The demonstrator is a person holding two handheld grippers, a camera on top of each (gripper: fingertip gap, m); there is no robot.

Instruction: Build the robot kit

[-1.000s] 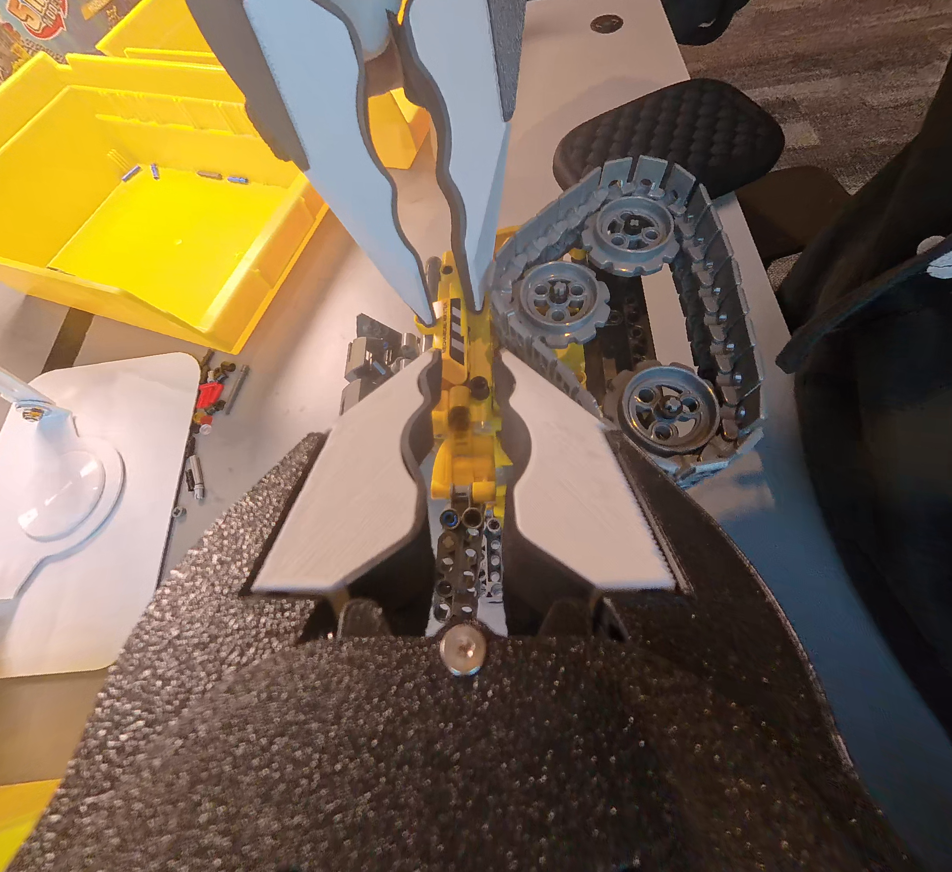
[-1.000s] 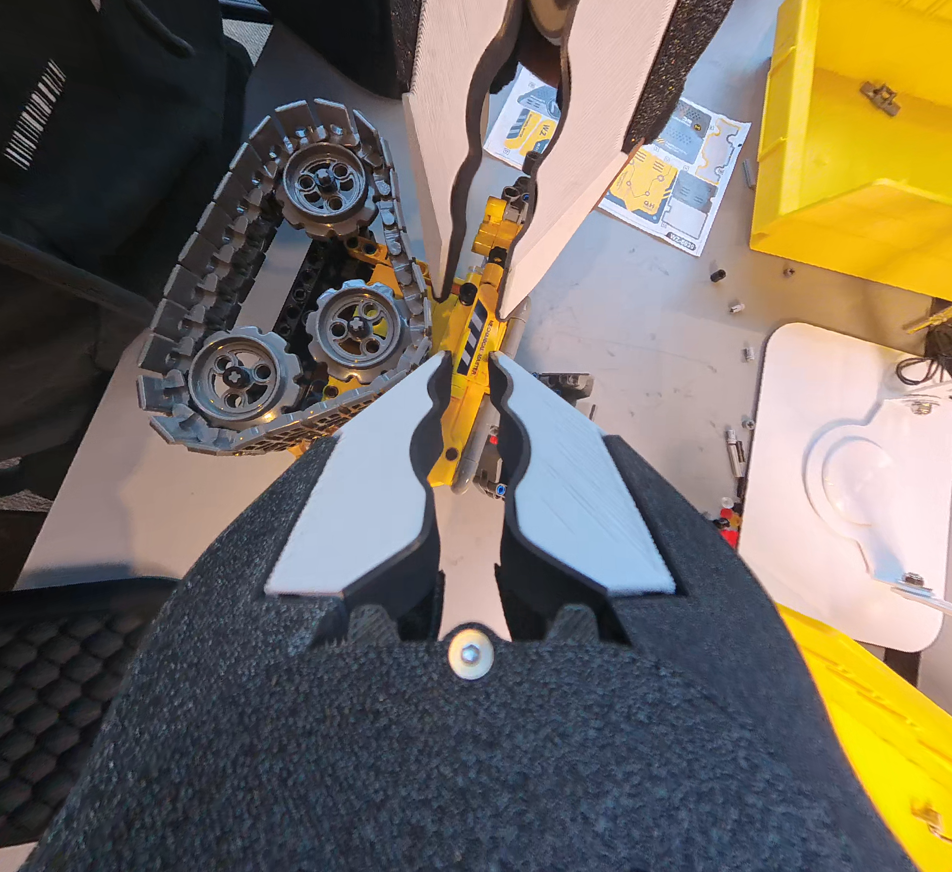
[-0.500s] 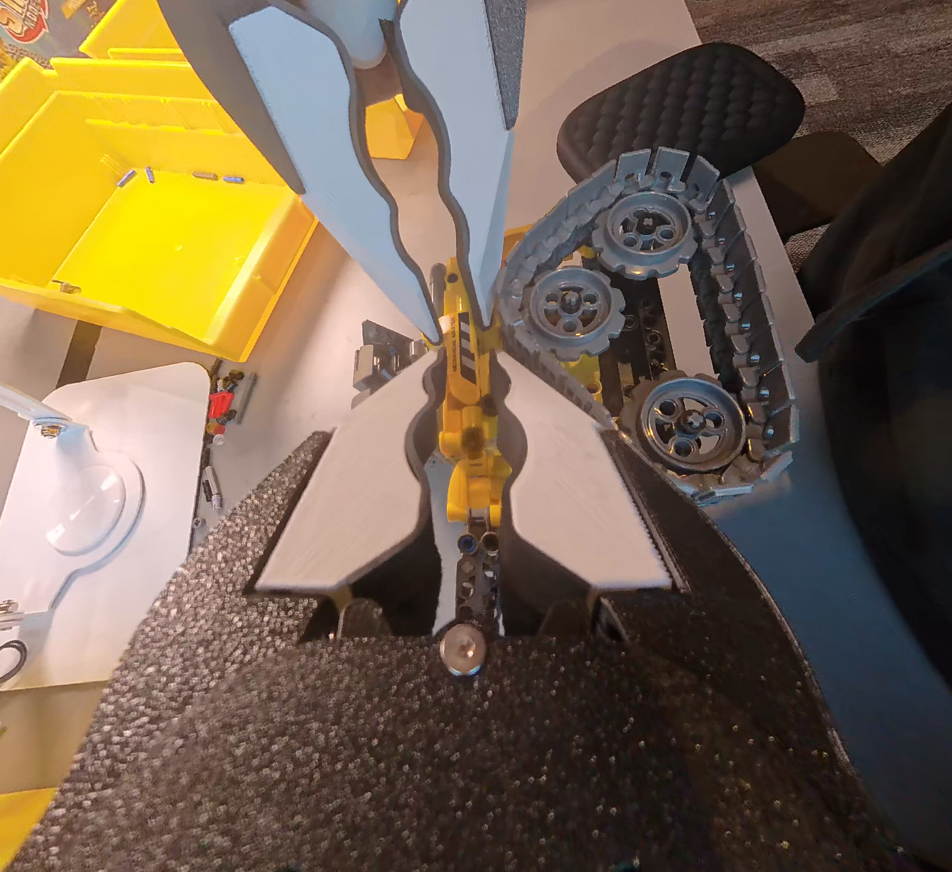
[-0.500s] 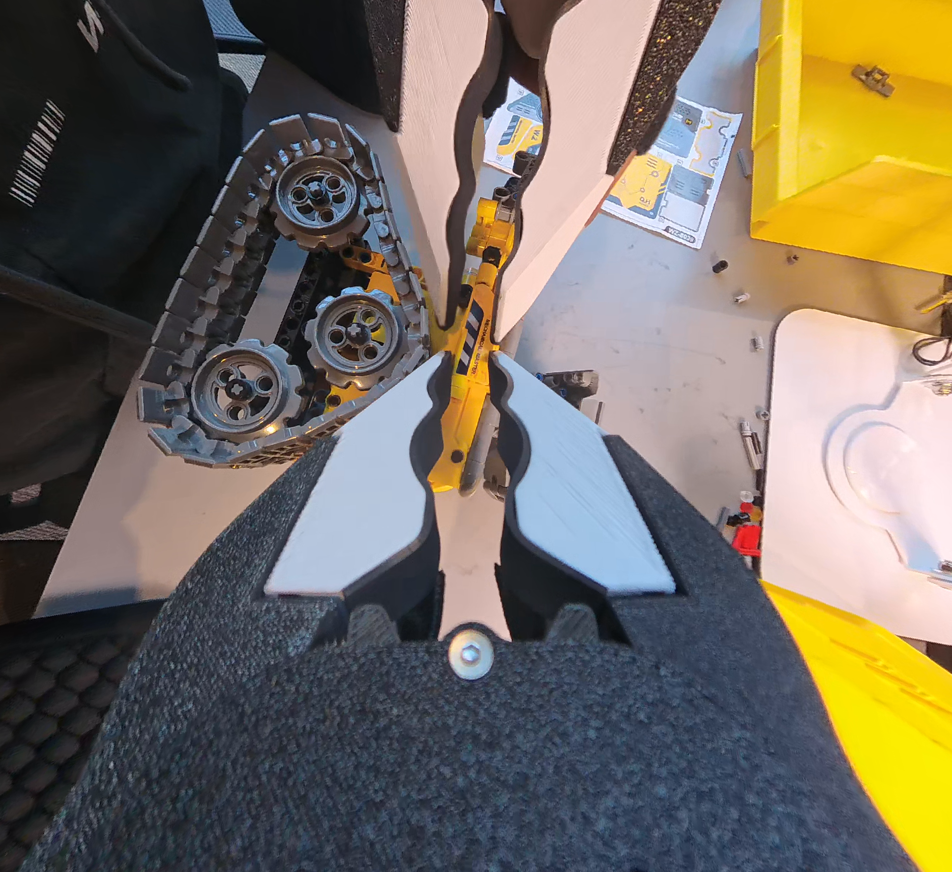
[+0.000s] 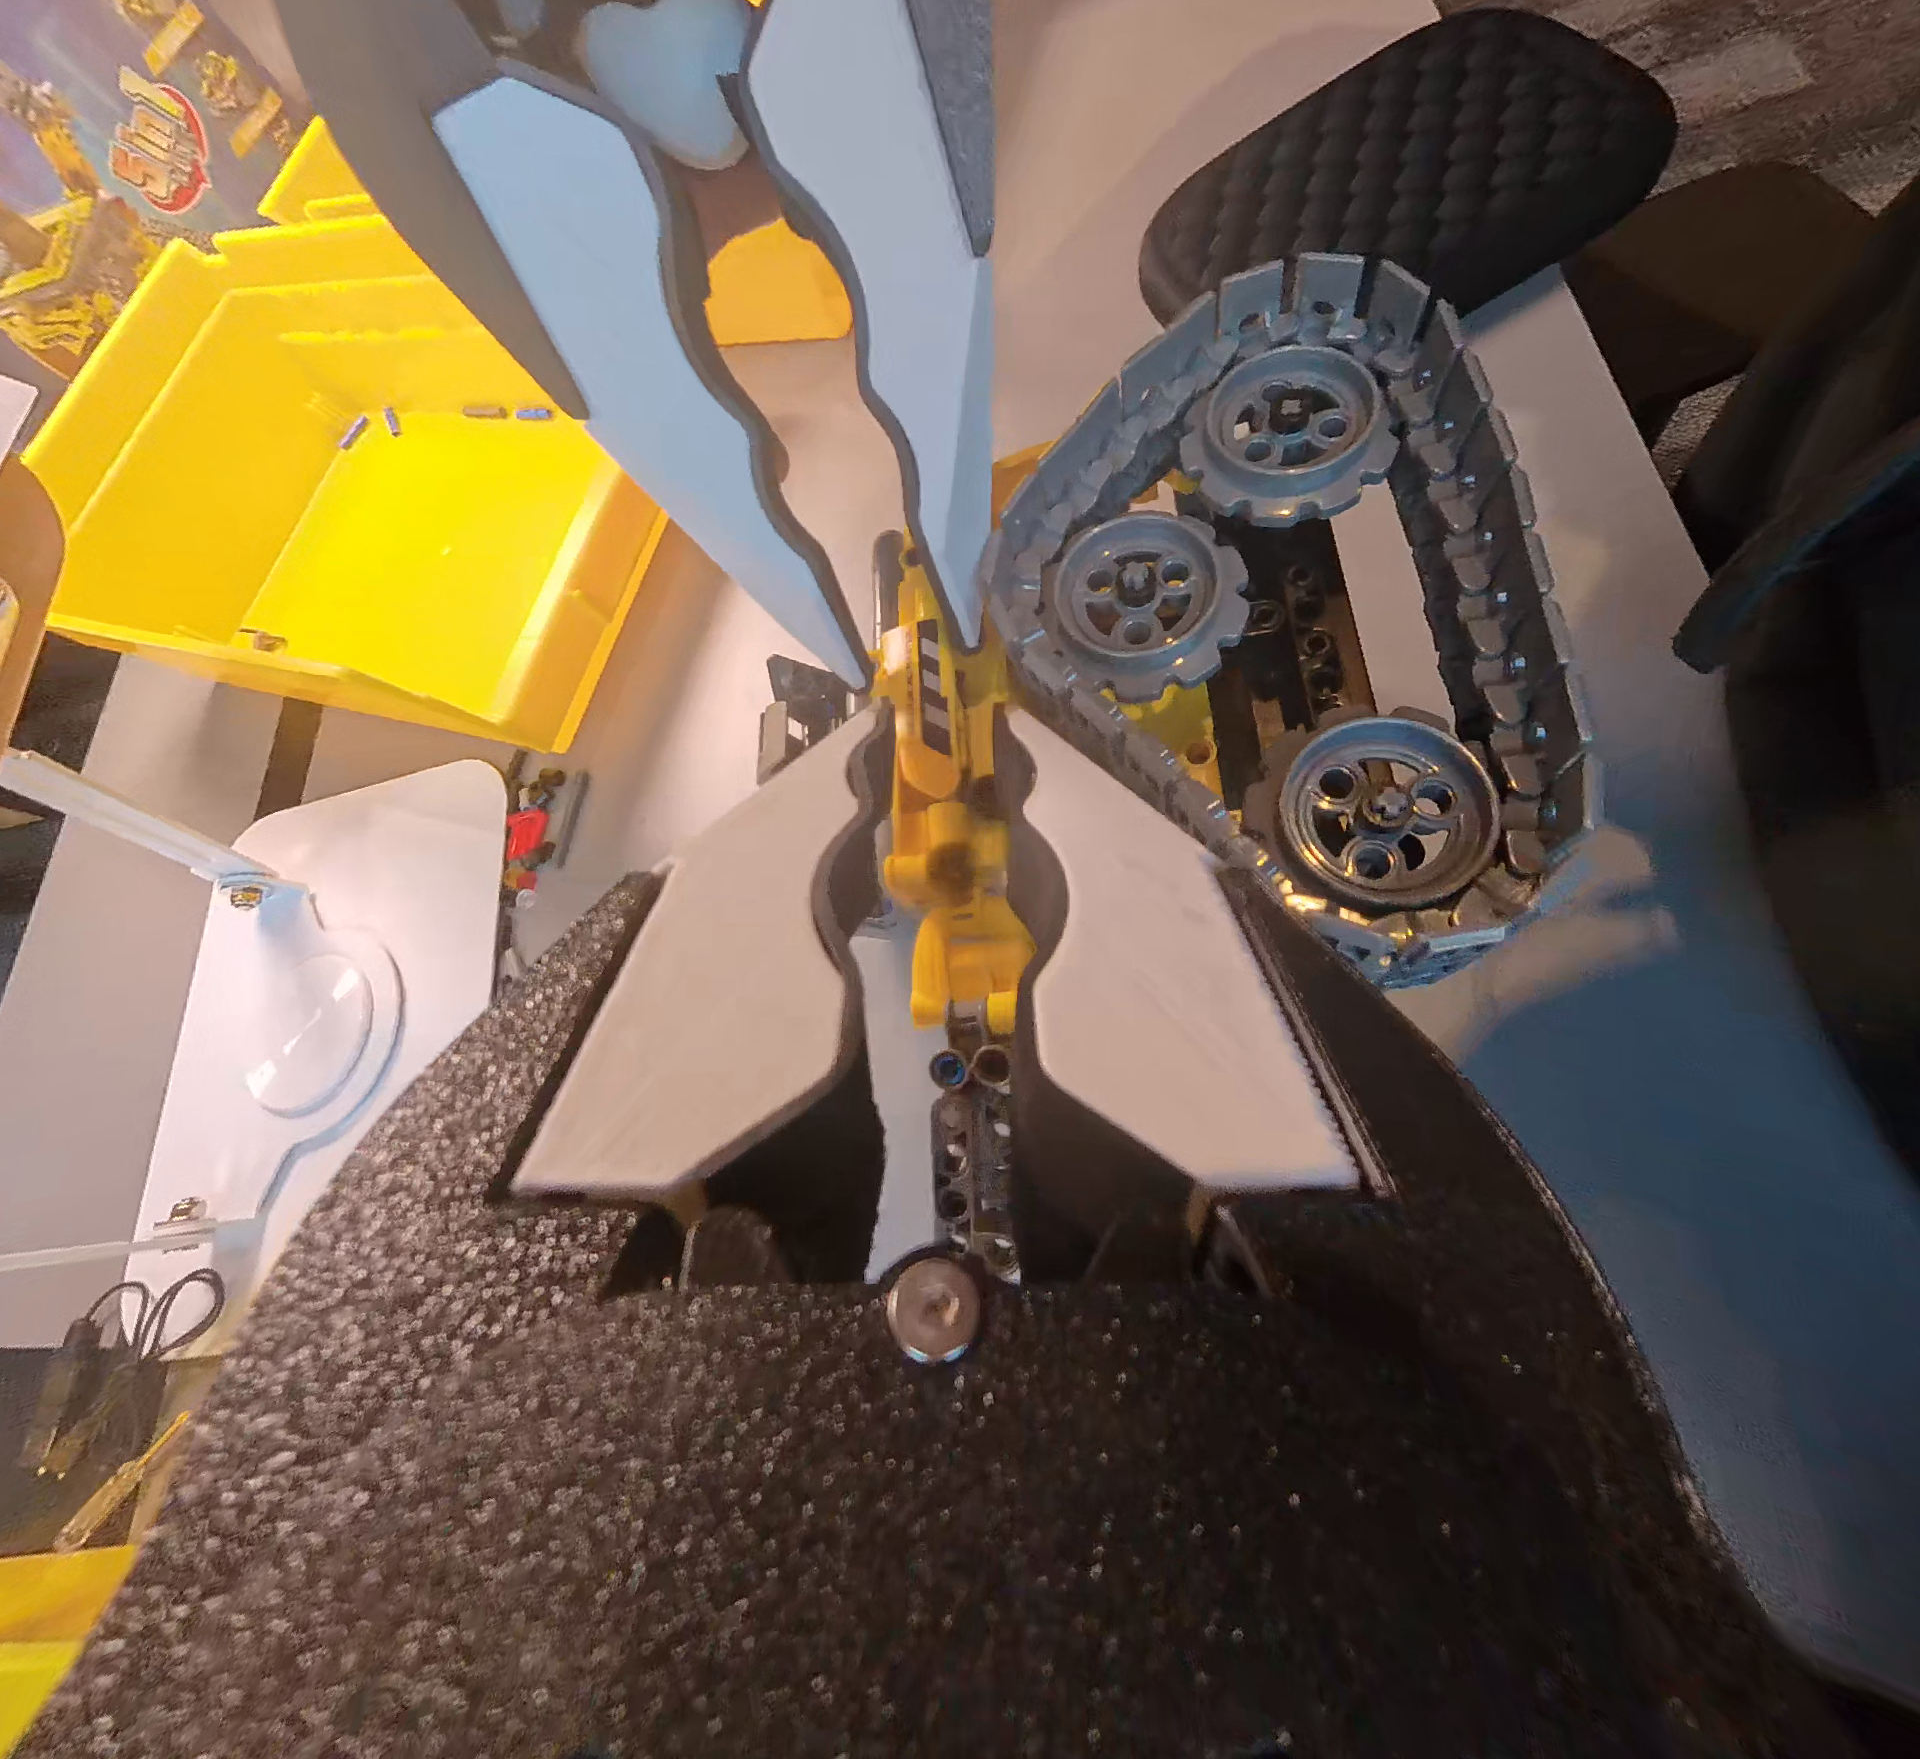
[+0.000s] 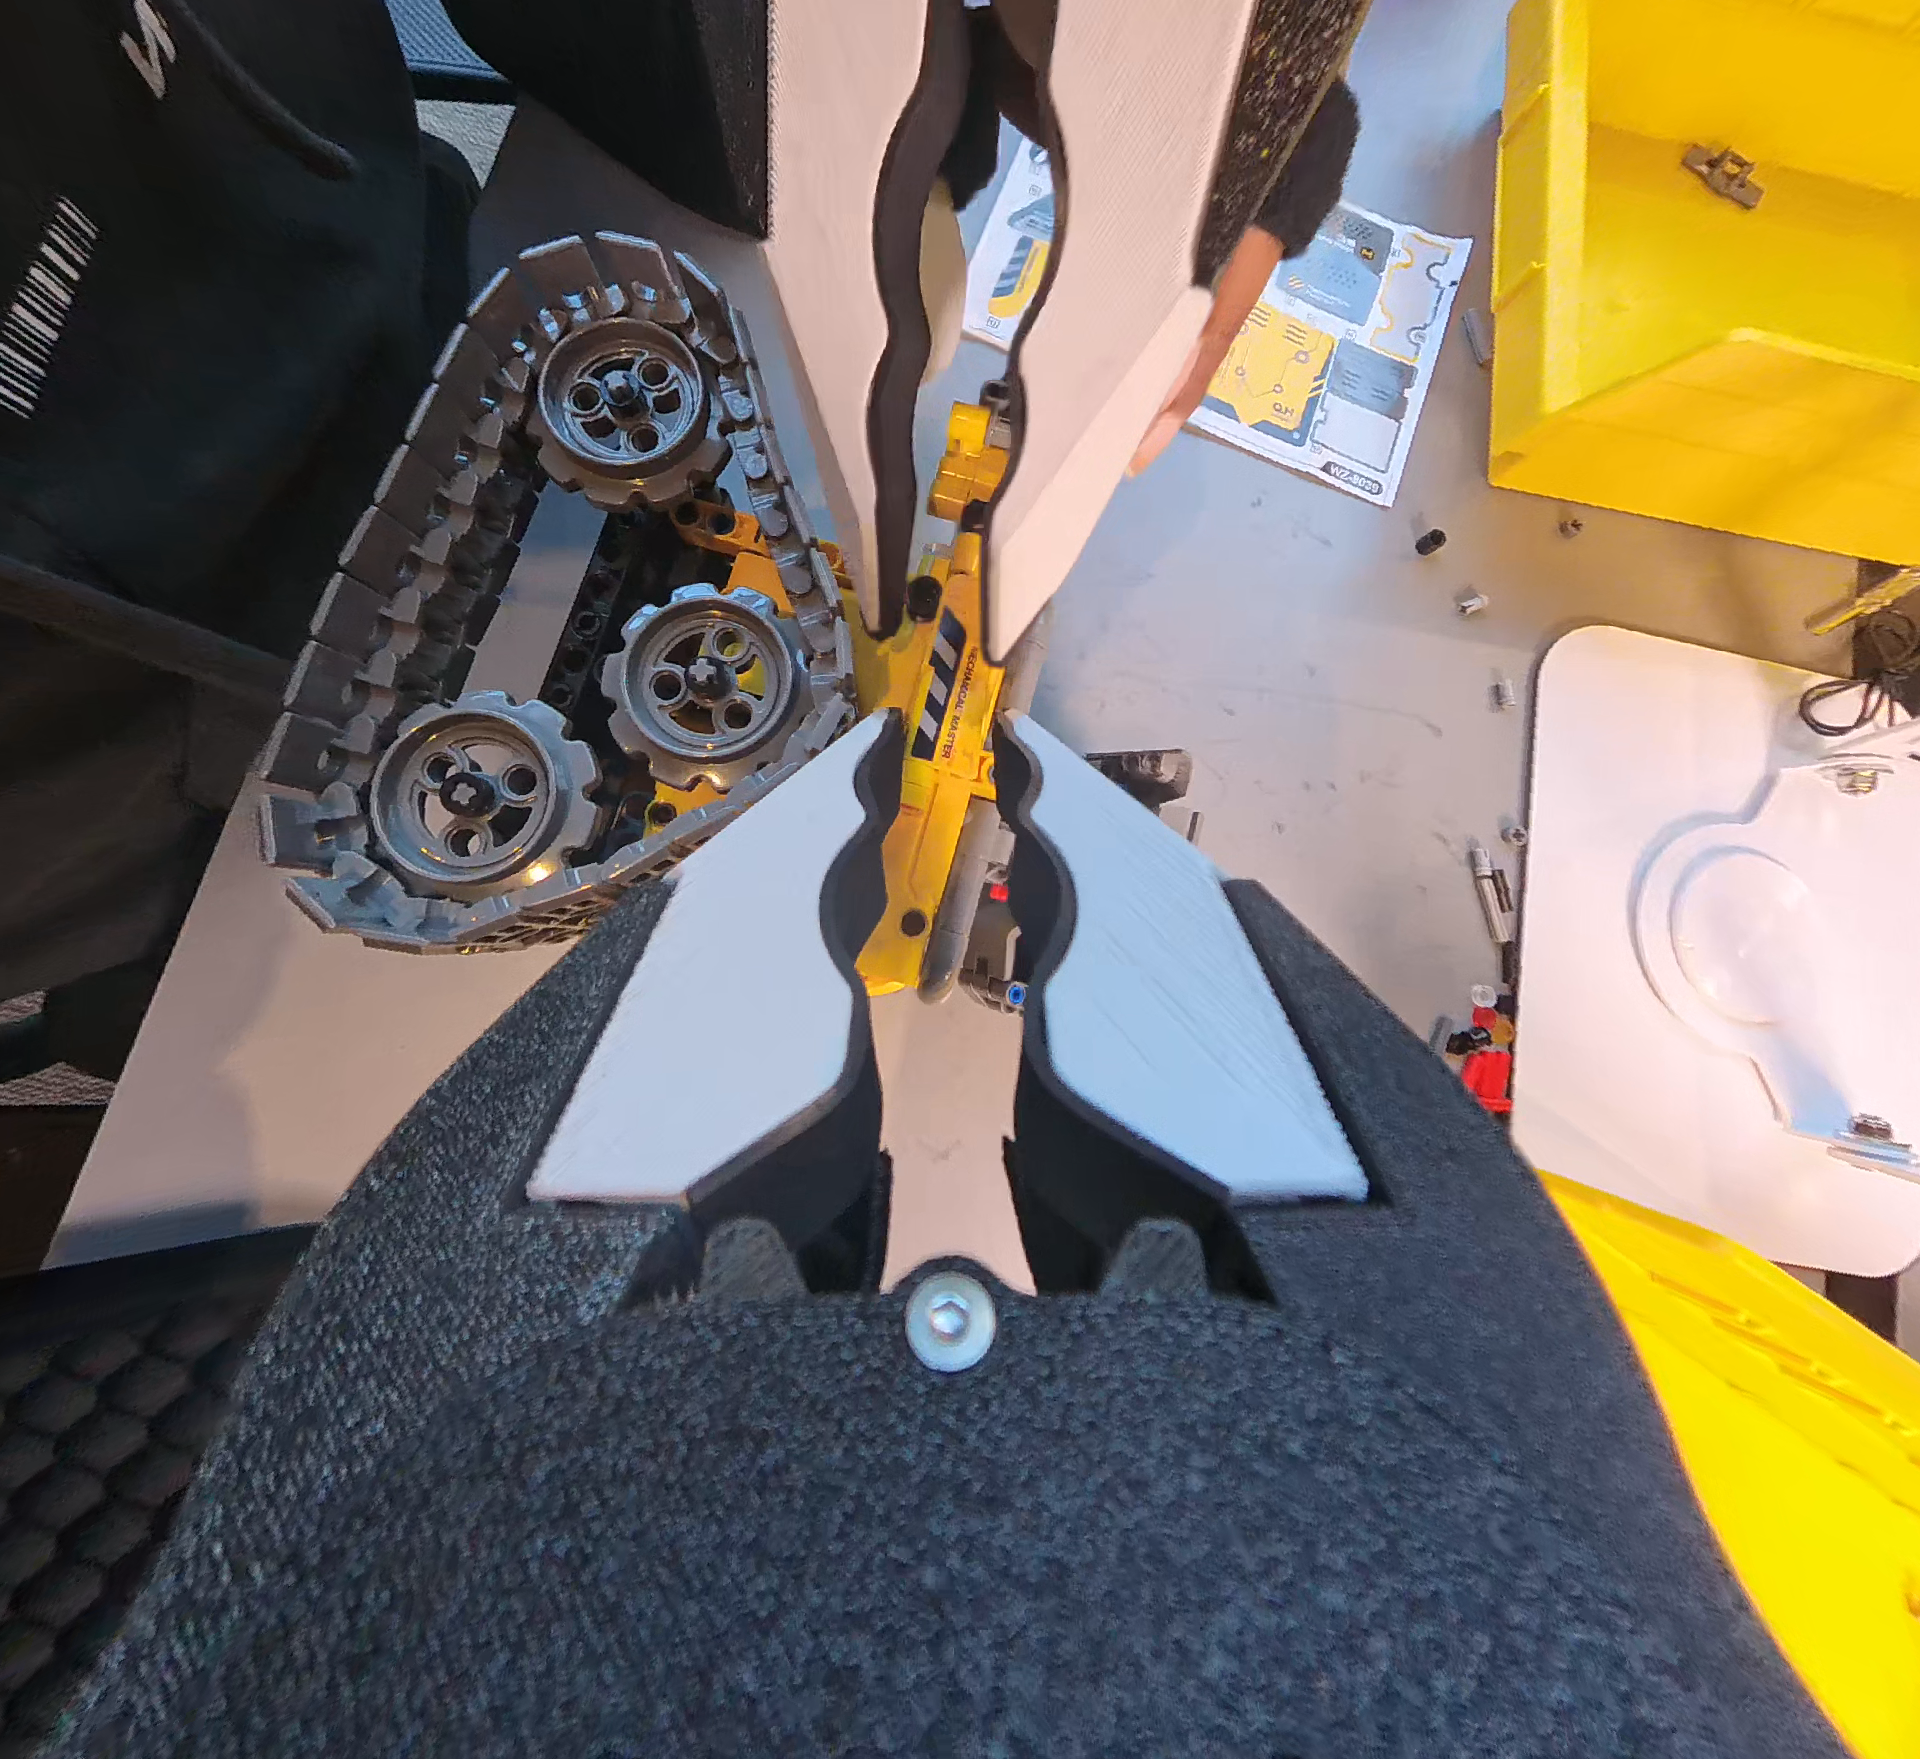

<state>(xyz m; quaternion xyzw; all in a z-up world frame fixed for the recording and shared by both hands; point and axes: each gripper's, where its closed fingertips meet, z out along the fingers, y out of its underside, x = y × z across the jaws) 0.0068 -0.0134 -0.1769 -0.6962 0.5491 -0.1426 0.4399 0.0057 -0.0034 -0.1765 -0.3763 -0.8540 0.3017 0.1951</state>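
A yellow boom (image 5: 940,722) of a brick-built model is clamped from both ends by the two grippers, which face each other over the pale bench (image 6: 1278,712). The left gripper (image 5: 940,743) is closed on the boom's jointed end, its pale fingers (image 5: 1132,961) pressed against the yellow connector, with a dark grey perforated beam (image 5: 971,1159) running back between them. The right gripper (image 6: 940,722) is closed on the striped stretch of the same boom, and a grey cylinder (image 6: 961,899) lies alongside within its fingers. The tips of the two grippers nearly meet at the middle of the boom.

Just beside the boom, toward the bench edge nearest the person in dark clothing (image 6: 156,307), lies a grey tracked chassis (image 5: 1340,691) on its side, with three toothed wheels inside the tread loop; the boom appears to be joined to it through yellow parts, though the joint itself is hidden. A small dark grey sub-assembly (image 6: 1143,769) sits on the bench on the boom's other side.

Further toward the far edge are found a yellow parts bin (image 5: 343,504), a printed sheet (image 6: 1320,359), a white base plate with a clear dome (image 6: 1725,930) and scattered small pins (image 6: 1486,888). The model is judged partly built: chassis and boom are assembled, while loose parts remain unused on the bench.
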